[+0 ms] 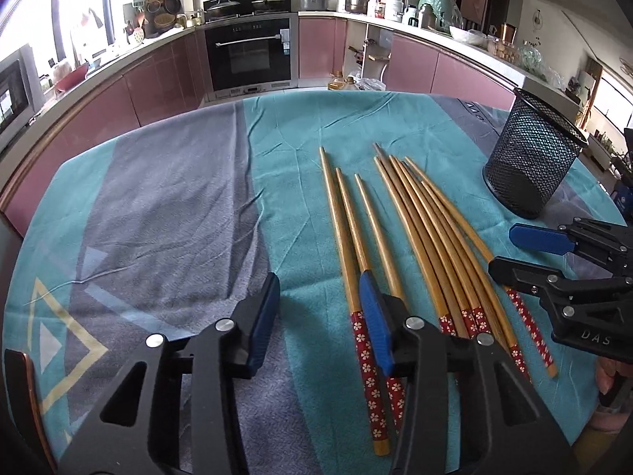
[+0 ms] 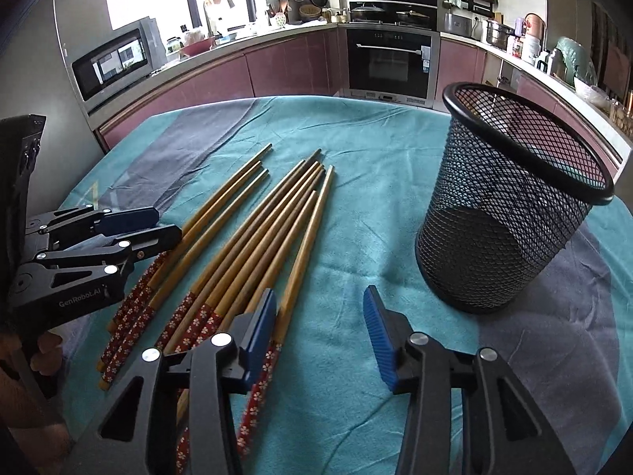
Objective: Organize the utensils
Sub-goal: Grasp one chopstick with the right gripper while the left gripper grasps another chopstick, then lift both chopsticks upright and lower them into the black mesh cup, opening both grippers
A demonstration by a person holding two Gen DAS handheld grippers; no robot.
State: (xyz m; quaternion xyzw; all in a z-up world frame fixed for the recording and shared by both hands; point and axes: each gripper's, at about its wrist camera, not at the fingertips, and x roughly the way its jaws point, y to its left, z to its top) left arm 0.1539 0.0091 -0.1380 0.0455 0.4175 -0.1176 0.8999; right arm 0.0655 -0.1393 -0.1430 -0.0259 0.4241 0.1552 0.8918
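The left gripper point(image 1: 320, 316) hovers low over the table with its blue-padded fingers spread wide and nothing between them, its right finger above the patterned handles of the leftmost chopsticks; the right gripper point(image 2: 320, 328) is likewise spread wide and empty, its left finger over the handle end of the bundle's rightmost chopstick. Behind the table the kitchen curves round: a run of mauve cabinets point(image 1: 158, 87) under a pale countertop crowded with pots, jars and bottles, a built-in black oven point(image 1: 249, 55) with a hob and pans above it, a microwave point(image 2: 114, 63) on the counter by a bright window. The table wears a wrinkled teal and grey tablecloth point(image 1: 178, 206) with a triangle motif near the left edge. On the cloth stands a black mesh holder point(image 2: 510, 213), upright and empty, well to the right of the chopsticks point(image 2: 253, 229), which lie flat in a loose fan, tips pointing away, their red floral handles near the grippers.
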